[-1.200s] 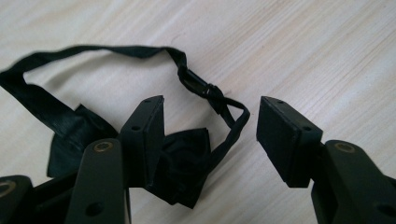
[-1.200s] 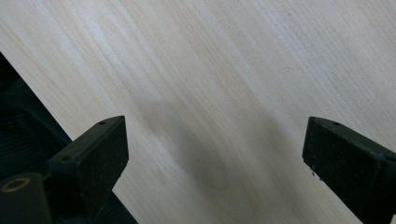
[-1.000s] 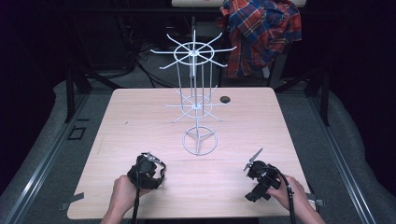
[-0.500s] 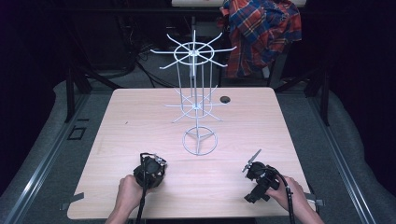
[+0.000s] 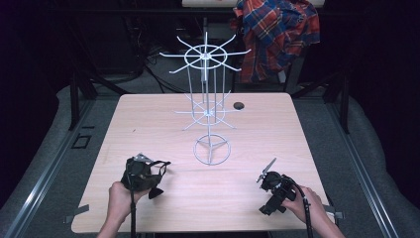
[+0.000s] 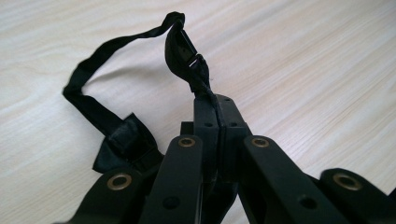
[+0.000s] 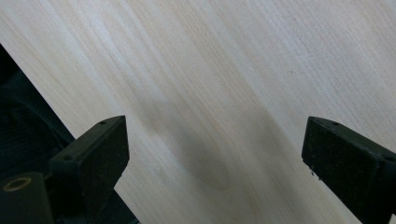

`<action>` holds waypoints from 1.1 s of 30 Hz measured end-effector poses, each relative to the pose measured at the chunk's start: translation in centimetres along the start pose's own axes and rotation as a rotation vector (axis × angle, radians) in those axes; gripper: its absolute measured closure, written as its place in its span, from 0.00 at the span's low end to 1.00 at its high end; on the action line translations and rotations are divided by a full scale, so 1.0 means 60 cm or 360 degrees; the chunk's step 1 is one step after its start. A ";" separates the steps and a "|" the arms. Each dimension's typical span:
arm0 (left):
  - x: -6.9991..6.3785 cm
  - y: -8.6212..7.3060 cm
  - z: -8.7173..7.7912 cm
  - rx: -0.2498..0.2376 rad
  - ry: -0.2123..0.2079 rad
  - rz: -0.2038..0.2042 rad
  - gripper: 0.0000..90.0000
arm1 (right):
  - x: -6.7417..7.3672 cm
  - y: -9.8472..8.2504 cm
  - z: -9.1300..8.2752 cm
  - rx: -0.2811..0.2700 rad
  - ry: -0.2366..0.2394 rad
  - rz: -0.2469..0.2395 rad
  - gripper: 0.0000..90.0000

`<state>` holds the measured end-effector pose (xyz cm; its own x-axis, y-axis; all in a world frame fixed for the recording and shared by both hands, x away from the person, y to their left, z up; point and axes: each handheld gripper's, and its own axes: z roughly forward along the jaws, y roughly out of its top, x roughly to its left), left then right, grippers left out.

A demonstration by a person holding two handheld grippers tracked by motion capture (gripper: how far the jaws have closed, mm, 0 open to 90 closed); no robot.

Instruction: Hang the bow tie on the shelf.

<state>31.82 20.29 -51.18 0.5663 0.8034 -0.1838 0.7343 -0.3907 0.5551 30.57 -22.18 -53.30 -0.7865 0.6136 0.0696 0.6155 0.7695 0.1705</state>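
High view – left hand-held gripper [image 5: 159, 167]: jaws clamped on a black strap [image 5: 161, 163], so it can be lifted off the worktop [image 5: 148, 119] – likely toward the white wire hook stand [image 5: 208, 106], which is well beyond the tips.
High view – right hand-held gripper [image 5: 266, 171]: rests apart near the worktop's near edge, nothing in it.
Left gripper view – grip: jaws have just been closing and now pinch the strap at its buckle end [image 6: 187, 56]; the rest loops back from the tips to a folded black piece [image 6: 123, 144] beside the jaws.
Right gripper view – jaws: wide apart over bare wood [image 7: 224, 93], empty – kept clear as a spare.
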 end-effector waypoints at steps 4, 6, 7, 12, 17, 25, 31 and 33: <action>0.008 -0.005 -0.017 -0.0081 -0.0005 -0.0032 0.99 | 0.001 0.000 -0.003 -0.0012 -0.0003 -0.0015 0.08; 0.012 -0.005 -0.026 -0.0118 -0.0006 -0.0050 0.99 | 0.004 -0.001 -0.004 -0.0015 -0.0002 -0.0021 0.08; 0.013 -0.004 -0.030 -0.0162 -0.0011 -0.0077 0.99 | 0.004 -0.002 -0.004 -0.0014 0.0002 -0.0021 0.08; 0.015 0.003 -0.043 -0.0254 -0.0015 -0.0086 0.99 | 0.002 -0.010 -0.005 -0.0029 0.0017 0.0009 0.08; 0.007 0.002 -0.052 -0.0276 -0.0007 -0.0059 0.99 | 0.007 -0.005 -0.006 -0.0029 0.0000 -0.0017 0.08; 0.007 0.011 -0.053 -0.0298 -0.0019 -0.0017 0.99 | -0.001 -0.010 -0.002 -0.0009 0.0002 0.0008 0.08; 0.005 0.009 -0.074 -0.0350 -0.0008 -0.0011 0.99 | 0.001 -0.004 -0.001 0.0035 -0.0025 -0.0014 0.08; 0.007 0.014 -0.082 -0.0361 -0.0002 -0.0014 0.99 | 0.001 -0.007 0.001 0.0043 -0.0012 0.0001 0.08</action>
<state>30.83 22.52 -46.82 0.5610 0.8056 -0.1904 0.6362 -0.2724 0.7219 30.26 -22.43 -53.41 -0.7859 0.6151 0.0624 0.6170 0.7737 0.1442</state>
